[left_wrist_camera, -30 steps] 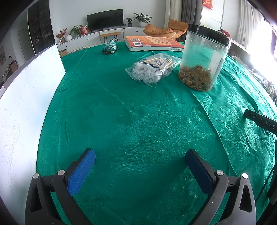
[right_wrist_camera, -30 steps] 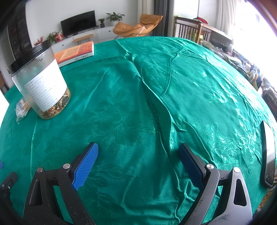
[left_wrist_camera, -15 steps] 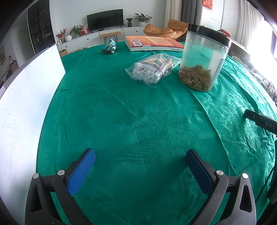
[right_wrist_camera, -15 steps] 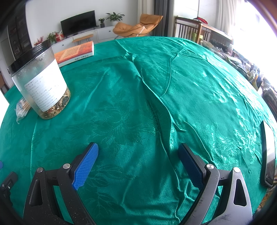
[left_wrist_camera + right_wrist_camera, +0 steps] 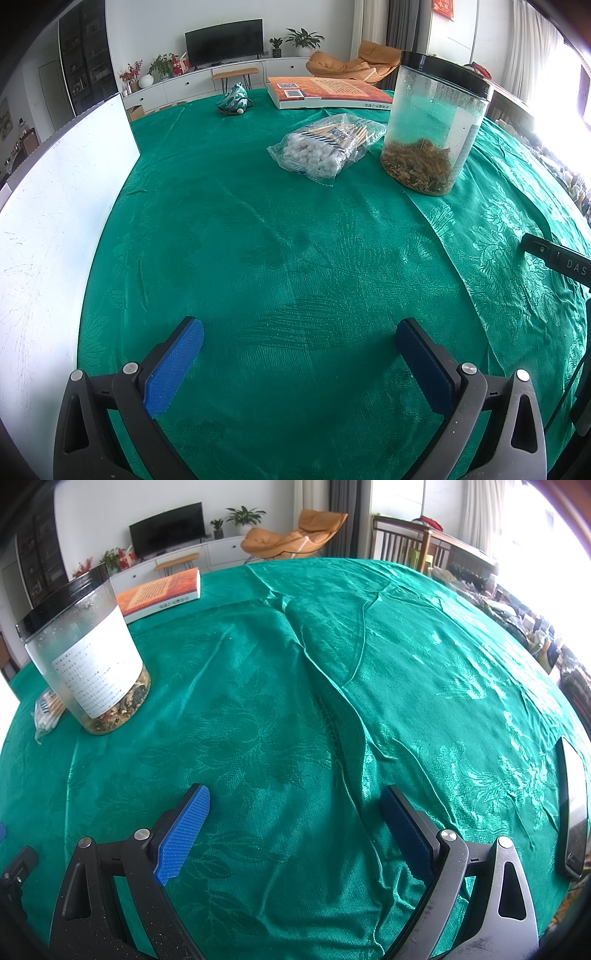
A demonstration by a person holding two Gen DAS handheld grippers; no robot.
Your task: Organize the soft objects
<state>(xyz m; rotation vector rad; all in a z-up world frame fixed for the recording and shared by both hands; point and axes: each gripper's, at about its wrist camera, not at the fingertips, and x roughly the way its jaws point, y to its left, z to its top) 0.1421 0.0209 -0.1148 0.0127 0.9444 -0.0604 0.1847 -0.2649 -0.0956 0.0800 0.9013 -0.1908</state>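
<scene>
Left gripper (image 5: 299, 332), right gripper (image 5: 295, 801) both spread, empty – cotton swab bag (image 5: 46, 709) half-hidden behind jar (image 5: 88, 657)

Bright daylight, blown-out window glare at right, sharp focus, fisheye-warped dark corners

White letters "DAS" stand on a black device (image 5: 561, 258) at the left view's right edge; jar label (image 5: 96, 664) print unreadable

I hold the left claw (image 5: 299, 338) low and level, jaws spread wide, nothing between them. My right claw (image 5: 295, 805) matches: jaws wide apart, empty.
</scene>
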